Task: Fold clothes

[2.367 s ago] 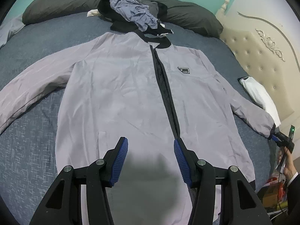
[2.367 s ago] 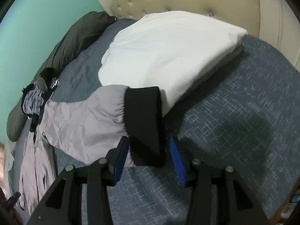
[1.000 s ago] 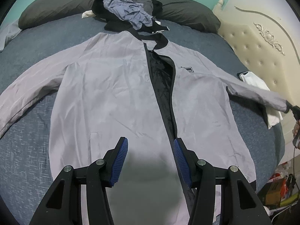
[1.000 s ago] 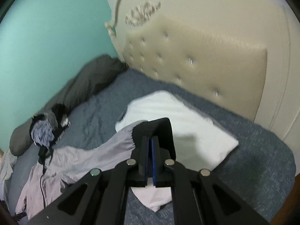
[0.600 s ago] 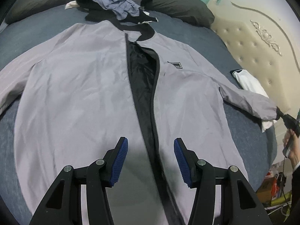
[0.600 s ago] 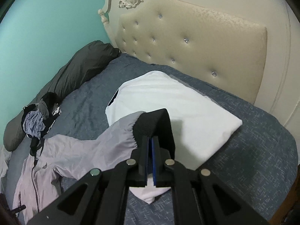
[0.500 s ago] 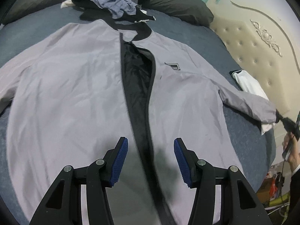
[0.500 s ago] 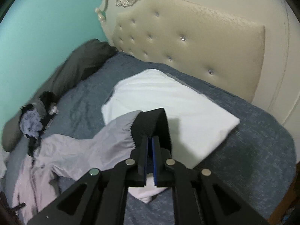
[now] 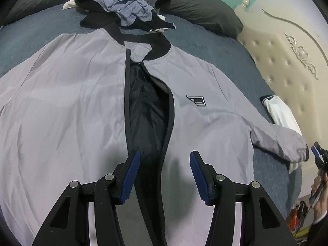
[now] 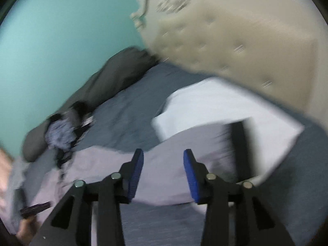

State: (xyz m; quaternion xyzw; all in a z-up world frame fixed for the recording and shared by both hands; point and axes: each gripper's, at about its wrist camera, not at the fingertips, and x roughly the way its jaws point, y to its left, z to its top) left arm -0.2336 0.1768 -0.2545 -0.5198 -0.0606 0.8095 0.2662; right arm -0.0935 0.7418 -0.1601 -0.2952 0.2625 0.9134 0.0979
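Sleeve let go, jacket (image 9: 65, 106) spread flat.
Right gripper (image 10: 163, 171) opening, seemingly empty above sleeve (image 10: 184, 151); left gripper (image 9: 165, 174) released over the zip: smooth first.

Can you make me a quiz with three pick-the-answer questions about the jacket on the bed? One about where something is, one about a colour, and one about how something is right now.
1. Where is the heap of clothes?
A) above the jacket's collar
B) on a sleeve
C) on the floor

2. What colour is the jacket?
A) red
B) light grey with black trim
C) yellow

3. How is the jacket's front?
A) zipped to the collar
B) parted, lining showing
C) folded in half

Answers: A, the heap lies just past the collar; B, grey cloth, black collar; C is wrong, B is right: dark lining shows between the front edges.
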